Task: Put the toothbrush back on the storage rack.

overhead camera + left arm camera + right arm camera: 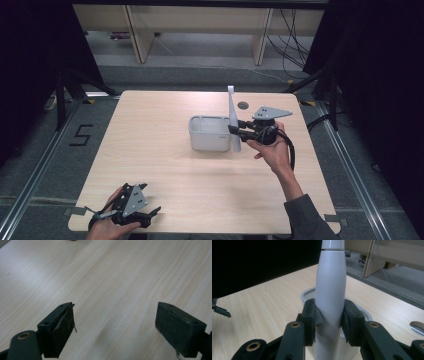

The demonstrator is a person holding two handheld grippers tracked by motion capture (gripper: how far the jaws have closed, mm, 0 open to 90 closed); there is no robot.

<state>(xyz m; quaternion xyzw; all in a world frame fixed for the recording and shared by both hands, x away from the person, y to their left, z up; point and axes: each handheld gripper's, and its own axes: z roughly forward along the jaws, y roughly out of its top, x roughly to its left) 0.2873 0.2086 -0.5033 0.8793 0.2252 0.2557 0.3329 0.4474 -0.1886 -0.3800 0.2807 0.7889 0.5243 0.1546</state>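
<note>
Right tongs [329, 321]: clamped on the white lid [330, 287], pads pressing both faces.
Lid: upright, at the tub's right edge.
Tub [209, 133]: mid-bench, grey-white.
Left tongs [115, 327]: wide apart, nothing between them, low over the bench [112, 277] at its near left corner.

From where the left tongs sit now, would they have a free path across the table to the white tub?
Probably yes: the left tongs are open at the near edge, and bare table lies between them and the white tub. The right tongs hold a white tapered piece at its far side.
</note>
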